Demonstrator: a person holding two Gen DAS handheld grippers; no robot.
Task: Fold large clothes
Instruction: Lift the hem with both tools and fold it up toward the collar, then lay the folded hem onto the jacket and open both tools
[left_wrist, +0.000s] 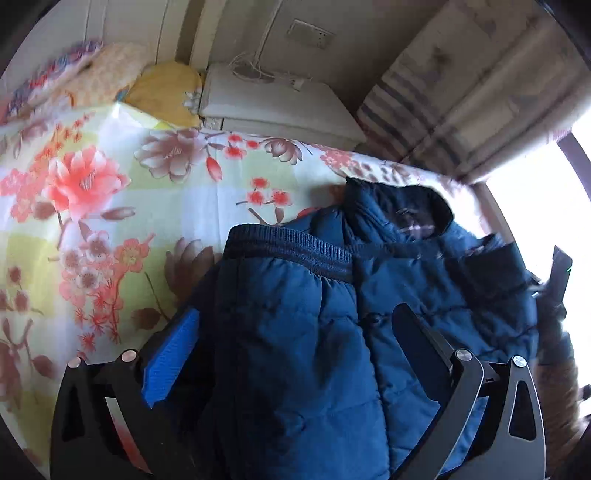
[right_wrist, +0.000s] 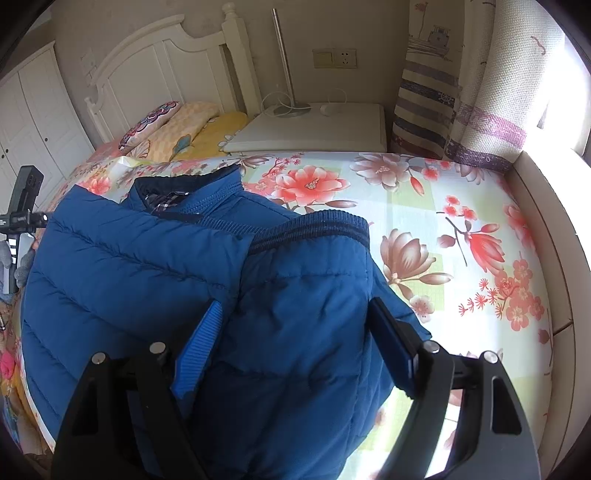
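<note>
We see the blue puffer jacket (right_wrist: 155, 266) lying on the bed's floral sheet (right_wrist: 424, 206), collar toward the headboard (right_wrist: 155, 62), one ribbed cuff (right_wrist: 310, 229) folded across its front. Left gripper (left_wrist: 295, 343) and right gripper (right_wrist: 295, 332) both hang over it, fingers spread, grasping nothing. A nightstand (right_wrist: 314, 129) stands beside the bed.

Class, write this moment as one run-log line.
task: fold jacket | jacket: on bed, sleeve folded across | left gripper: open over jacket | right gripper: open, straddling sleeve
</note>
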